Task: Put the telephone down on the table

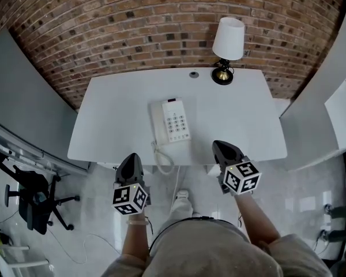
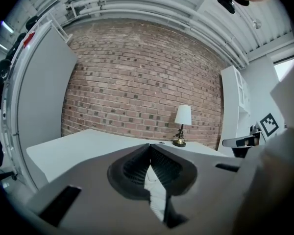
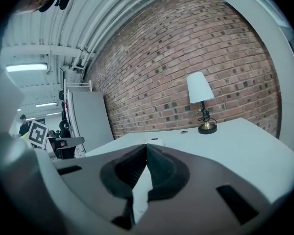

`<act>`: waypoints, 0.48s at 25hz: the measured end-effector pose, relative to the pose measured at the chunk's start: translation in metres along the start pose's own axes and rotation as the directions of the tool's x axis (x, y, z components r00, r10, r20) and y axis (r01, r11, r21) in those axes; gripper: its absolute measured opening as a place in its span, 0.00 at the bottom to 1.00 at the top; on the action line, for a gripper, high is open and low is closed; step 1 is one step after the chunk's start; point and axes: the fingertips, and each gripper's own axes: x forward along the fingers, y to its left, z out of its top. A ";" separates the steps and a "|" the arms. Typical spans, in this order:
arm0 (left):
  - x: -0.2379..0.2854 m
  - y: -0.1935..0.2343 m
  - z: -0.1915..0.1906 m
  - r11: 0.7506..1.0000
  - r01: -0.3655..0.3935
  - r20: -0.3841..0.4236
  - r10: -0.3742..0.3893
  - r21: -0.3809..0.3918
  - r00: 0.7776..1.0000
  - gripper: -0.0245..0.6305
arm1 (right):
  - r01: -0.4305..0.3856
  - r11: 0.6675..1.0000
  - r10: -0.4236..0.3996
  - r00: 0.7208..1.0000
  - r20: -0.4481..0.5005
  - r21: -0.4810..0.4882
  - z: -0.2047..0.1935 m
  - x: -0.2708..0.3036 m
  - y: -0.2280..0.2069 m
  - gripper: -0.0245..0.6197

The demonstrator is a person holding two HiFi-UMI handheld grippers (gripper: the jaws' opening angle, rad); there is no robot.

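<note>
- Left gripper (image 1: 130,157) (image 2: 149,147): clenched shut, pads pressed together, nothing held; lower left of centre in head view, just short of table's near edge.
- Right gripper (image 1: 222,145) (image 3: 146,146): clenched shut too, empty; lower right of centre in head view, tip over table's near edge in the picture.
- Marker cubes on both, facing up toward head camera; forearms (image 1: 136,241) behind them, running to bottom of frame.
- Telephone (image 1: 172,122): white, flat on table (image 1: 236,114), centre of head view, between and beyond both grippers, apart from each.
- Handset (image 1: 157,123) resting on telephone's left side; keypad to its right.
- Cord (image 1: 164,158) coiled, hanging over near edge below telephone.
- Lamp (image 1: 226,48) (image 2: 182,125) (image 3: 201,100): white shade, brass foot, upright at table's far edge, upper right of centre.
- Brick wall (image 1: 132,27) across top of frame, behind table.
- Chair (image 1: 34,198), black, on floor at lower left.
</note>
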 end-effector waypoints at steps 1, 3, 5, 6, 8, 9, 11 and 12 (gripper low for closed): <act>-0.004 -0.002 0.001 1.000 -0.005 0.006 0.005 0.007 1.000 0.05 | -0.002 1.000 0.002 1.000 0.011 -0.001 0.001 -0.004 0.001 0.05; -0.011 -0.005 0.003 1.000 -0.015 0.021 0.014 0.020 1.000 0.05 | -0.004 1.000 0.004 0.999 0.033 -0.001 0.003 -0.011 0.002 0.05; -0.017 -0.007 0.004 0.999 -0.023 0.035 0.022 0.035 0.999 0.05 | -0.004 1.000 0.004 0.999 0.047 -0.007 0.004 -0.017 0.004 0.05; -0.020 -0.009 0.005 0.999 -0.027 0.043 0.025 0.044 0.999 0.05 | -0.003 1.000 0.003 0.999 0.052 -0.012 0.004 -0.019 0.004 0.05; -0.026 -0.012 0.007 0.998 -0.032 0.060 0.028 0.063 0.998 0.05 | 0.000 1.000 0.002 0.998 0.058 -0.026 0.006 -0.024 0.006 0.05; -0.029 -0.014 0.008 0.997 -0.034 0.067 0.029 0.073 0.997 0.05 | 0.001 0.999 0.001 0.998 0.061 -0.033 0.007 -0.026 0.006 0.05; -0.033 -0.017 0.011 0.995 -0.036 0.076 0.030 0.089 0.997 0.05 | 0.001 0.999 0.002 0.998 0.066 -0.042 0.009 -0.030 0.007 0.05; -0.035 -0.019 0.012 0.995 -0.038 0.081 0.030 0.092 0.996 0.05 | 0.001 0.999 0.002 0.998 0.068 -0.046 0.010 -0.031 0.007 0.05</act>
